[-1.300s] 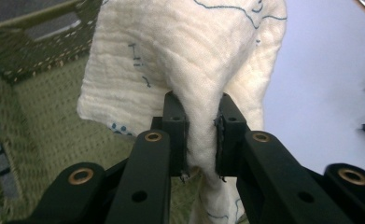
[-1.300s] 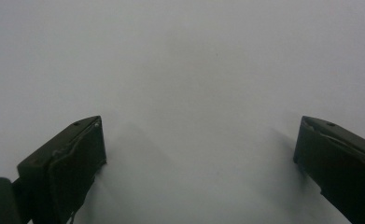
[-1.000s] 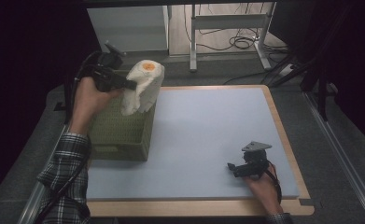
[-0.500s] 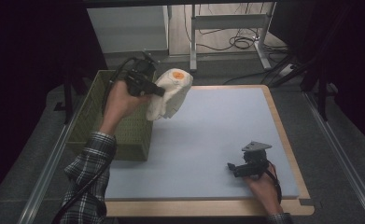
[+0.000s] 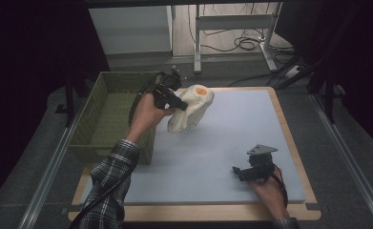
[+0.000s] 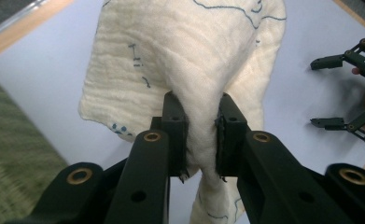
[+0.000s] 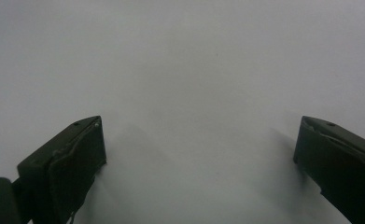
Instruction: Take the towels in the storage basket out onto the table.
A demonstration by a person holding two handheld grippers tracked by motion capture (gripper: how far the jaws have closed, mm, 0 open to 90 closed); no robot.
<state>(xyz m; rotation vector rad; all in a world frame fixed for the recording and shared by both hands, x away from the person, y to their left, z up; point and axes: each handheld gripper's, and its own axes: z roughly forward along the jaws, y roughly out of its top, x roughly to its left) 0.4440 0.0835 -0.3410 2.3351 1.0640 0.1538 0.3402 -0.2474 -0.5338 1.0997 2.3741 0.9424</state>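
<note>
A cream cloth [image 5: 190, 112] with an orange patch and thin blue stitching hangs above the pale blue mat [image 5: 232, 143], just right of the green basket [image 5: 108, 114]. My left gripper [image 5: 178, 103] is shut on a fold of the cloth [image 6: 189, 70], and the cloth droops below the jaws. My right gripper [image 5: 236, 172] rests low on the mat near the front right, jaws wide apart with nothing between them. Its open fingers [image 7: 77, 154] frame bare mat, and it also appears at the far right of the left gripper view [image 6: 343, 93].
The green woven basket stands at the mat's left edge, its inside bare as far as I can see. A wooden border [image 5: 289, 138] rims the mat. Behind the table are a white cabinet [image 5: 131, 28], a desk frame and floor cables [image 5: 241, 43].
My left gripper has carried the cloth from over the basket rightward and forward, out over the mat. The right gripper has stayed in place.
</note>
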